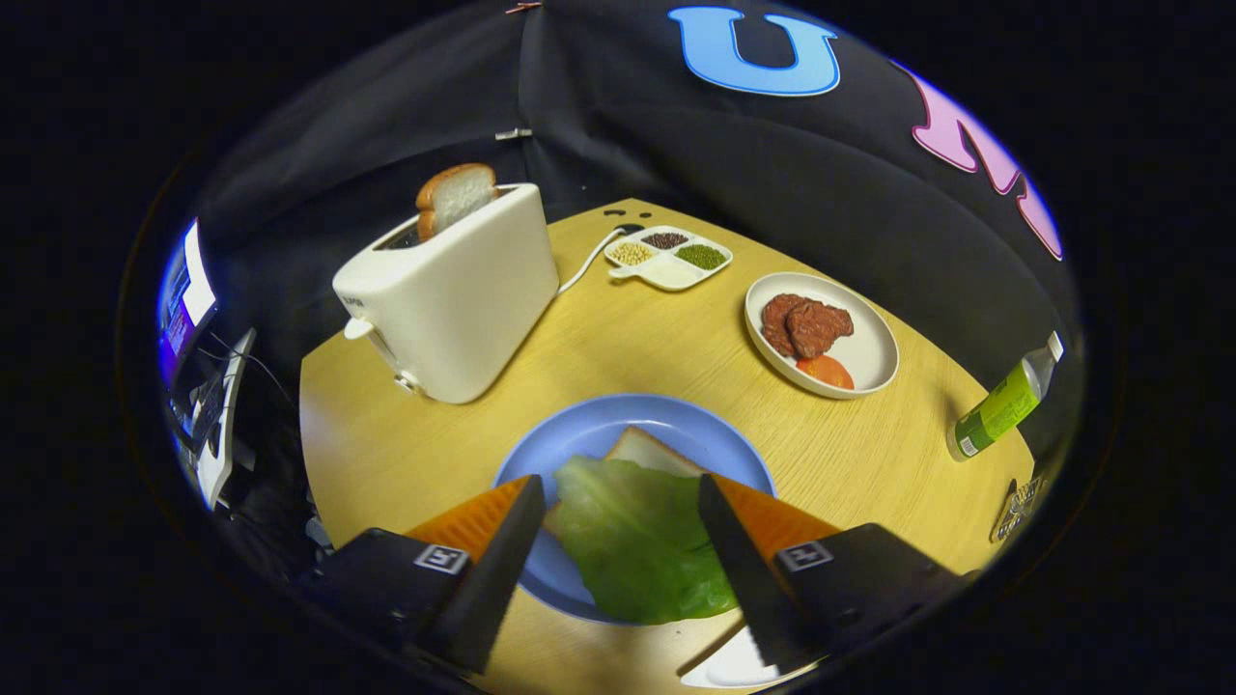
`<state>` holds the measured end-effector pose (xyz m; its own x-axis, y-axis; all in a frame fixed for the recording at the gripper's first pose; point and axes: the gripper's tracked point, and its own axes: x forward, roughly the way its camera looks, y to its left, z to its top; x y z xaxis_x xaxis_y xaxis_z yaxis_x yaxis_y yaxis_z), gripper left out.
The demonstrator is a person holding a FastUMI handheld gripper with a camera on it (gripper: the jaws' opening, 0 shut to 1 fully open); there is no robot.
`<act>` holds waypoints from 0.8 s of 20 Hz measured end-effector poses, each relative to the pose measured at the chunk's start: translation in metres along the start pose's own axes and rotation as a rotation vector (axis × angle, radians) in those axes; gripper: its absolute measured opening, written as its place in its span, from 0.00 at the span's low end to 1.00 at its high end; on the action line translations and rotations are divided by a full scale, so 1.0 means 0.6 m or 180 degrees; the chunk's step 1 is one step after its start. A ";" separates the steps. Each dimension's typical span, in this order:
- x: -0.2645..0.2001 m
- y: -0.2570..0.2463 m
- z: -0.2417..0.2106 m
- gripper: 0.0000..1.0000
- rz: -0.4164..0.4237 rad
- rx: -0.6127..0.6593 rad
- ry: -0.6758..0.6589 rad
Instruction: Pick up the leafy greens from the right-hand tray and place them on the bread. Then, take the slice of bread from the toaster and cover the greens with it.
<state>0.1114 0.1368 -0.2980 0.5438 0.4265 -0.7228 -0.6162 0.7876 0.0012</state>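
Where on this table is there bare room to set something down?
Bare wood lies between the toaster, blue plate and meat plate, and between that plate and the bottle. It is crowded at the open gripper, where the lettuce covers the bread.

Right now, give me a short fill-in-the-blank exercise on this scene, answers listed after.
1. The lettuce leaf lies on the bread on the ____ plate.
2. A bread slice sticks up from the ____.
3. The gripper fingers stand ____, the leaf between them.

Answers: blue; toaster; open
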 end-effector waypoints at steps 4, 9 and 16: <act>-0.034 0.024 0.068 0.98 0.0000 0.0034 -0.0219; -0.064 0.087 0.192 0.99 0.0137 0.0003 -0.0547; -0.036 0.177 0.313 0.99 0.0330 -0.0113 -0.0762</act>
<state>0.1413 0.2945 -0.1521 0.5934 0.6006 -0.5359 -0.6930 0.7198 0.0393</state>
